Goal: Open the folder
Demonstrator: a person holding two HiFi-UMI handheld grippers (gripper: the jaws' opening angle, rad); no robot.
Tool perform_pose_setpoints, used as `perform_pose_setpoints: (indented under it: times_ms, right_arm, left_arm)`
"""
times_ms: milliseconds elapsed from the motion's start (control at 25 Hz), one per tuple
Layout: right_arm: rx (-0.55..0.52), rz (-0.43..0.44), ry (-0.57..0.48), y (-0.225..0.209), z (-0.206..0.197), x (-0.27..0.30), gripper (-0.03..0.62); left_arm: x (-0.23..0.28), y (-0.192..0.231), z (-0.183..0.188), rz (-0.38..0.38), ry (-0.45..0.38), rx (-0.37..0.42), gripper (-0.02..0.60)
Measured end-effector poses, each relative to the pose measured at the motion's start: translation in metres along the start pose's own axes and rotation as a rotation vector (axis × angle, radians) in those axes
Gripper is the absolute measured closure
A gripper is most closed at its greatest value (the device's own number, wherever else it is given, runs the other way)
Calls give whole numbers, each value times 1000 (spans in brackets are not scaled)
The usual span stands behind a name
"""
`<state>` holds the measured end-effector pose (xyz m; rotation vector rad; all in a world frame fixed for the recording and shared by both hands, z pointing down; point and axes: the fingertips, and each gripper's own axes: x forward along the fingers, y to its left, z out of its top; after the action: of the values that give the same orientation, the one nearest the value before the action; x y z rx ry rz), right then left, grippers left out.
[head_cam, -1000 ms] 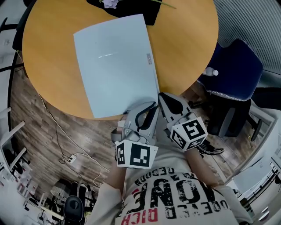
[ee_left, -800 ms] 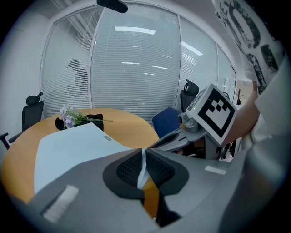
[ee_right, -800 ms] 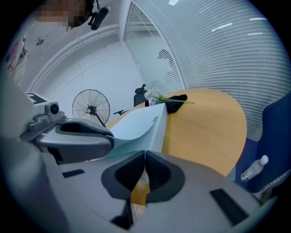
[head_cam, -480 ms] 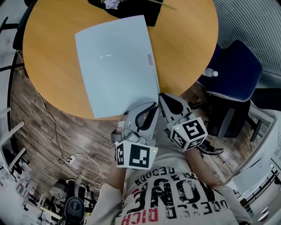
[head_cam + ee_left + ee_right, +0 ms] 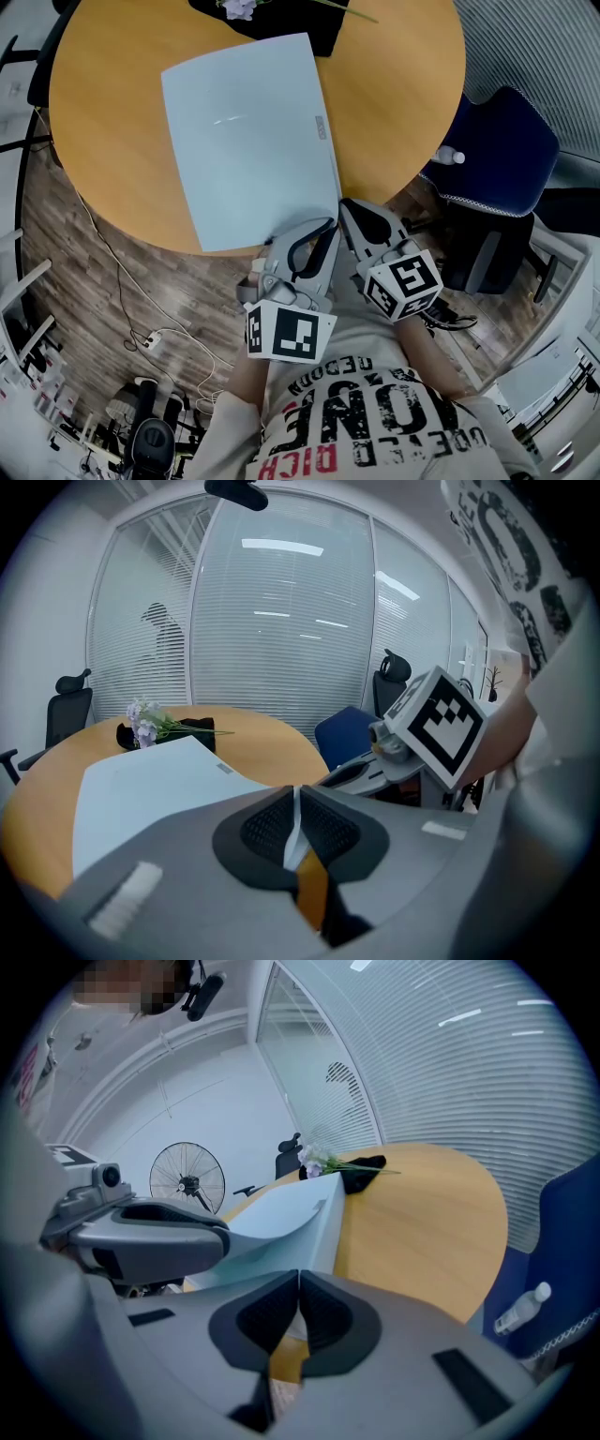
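the folder (image 5: 246, 131) lies closed on the table (image 5: 394, 84), with its near corner at the table's edge. the left tool (image 5: 295, 808) pinches that corner. the right tool (image 5: 298, 1297) is closed on nothing. lift just the top cover, slowly.

The folder's (image 5: 248, 141) near corner slips under the left hand-held gripper (image 5: 296, 806), so the head view hides the spot where the pads meet it. In the left gripper view that gripper's own grey body covers the folder's near part. The small label (image 5: 320, 127) on the cover is too small to read. The head view's top edge cuts off the counter (image 5: 103, 103), the dark cloth (image 5: 314, 33) and the flowers (image 5: 236, 7) lying on it.
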<state>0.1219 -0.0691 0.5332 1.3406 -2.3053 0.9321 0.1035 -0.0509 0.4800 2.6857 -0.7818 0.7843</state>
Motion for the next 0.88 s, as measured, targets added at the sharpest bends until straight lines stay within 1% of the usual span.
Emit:
perform_pose_setpoints:
  times_ms: [640, 880]
  right_arm:
    - [0, -16, -6, -1, -1, -1, 580]
    - [-1, -22, -10, 0, -2, -3, 580]
  left_arm:
    - [-4, 0, 5, -2, -29, -20, 554]
    - [-9, -3, 14, -6, -66, -16, 554]
